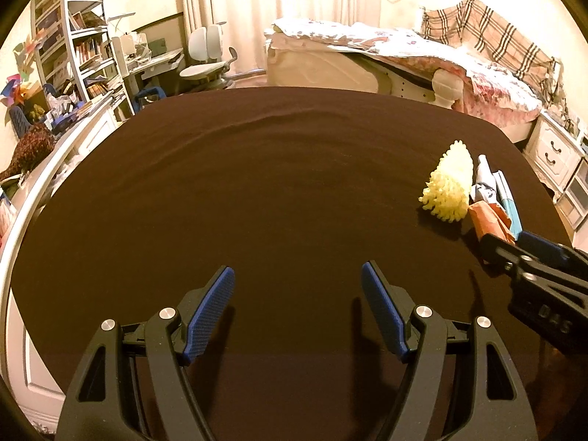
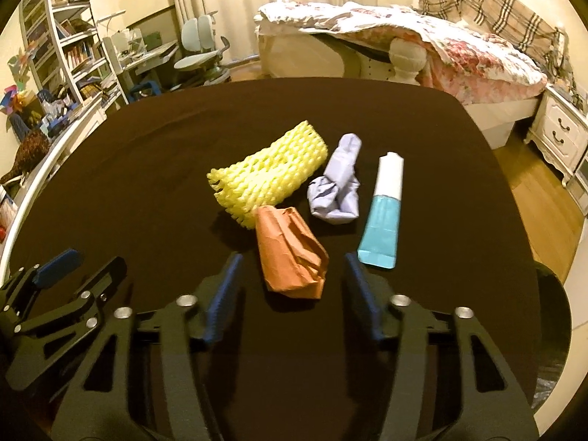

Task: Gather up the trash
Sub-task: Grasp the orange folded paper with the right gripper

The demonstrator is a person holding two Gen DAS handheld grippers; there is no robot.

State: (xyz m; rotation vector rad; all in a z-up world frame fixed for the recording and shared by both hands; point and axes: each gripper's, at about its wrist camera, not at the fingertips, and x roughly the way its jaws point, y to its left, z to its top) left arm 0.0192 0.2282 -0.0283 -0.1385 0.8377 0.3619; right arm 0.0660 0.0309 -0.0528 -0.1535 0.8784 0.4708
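**Four bits of trash on the dark tabletop, right tongs straddling the orange paper**

On the dark brown tabletop (image 2: pixel 147 191) the trash sits in one loose cluster, and we are right over it. Front and centre lies the crumpled orange paper (image 2: pixel 292 253), its near end sitting between the blue pads of the right tongs (image 2: pixel 290 275). A gap shows on each side of the paper, so the pads are not pressing on it: the right tongs are released, with the paper lying between them on the cloth.

Just behind the orange paper, touching its far left corner, is the yellow foam net (image 2: pixel 268 176), lying flat and slanted. To its right is a twisted lilac wrapper (image 2: pixel 338 187), near the net but apart from the orange paper. Further right again, a blue and white tube (image 2: pixel 382 217) lies lengthwise, cap end pointing away, just beside the right-hand pad.

Over on the left side, the left tongs (image 1: pixel 297 308) hover above bare cloth, spread wide and holding nothing. From their camera the cluster sits well off to the right, where the foam net (image 1: pixel 450 187) shows end-on.

Beyond the tabletop there is a bed (image 2: pixel 459 55) with a floral quilt, and a bookshelf (image 2: pixel 62 36) on the left.
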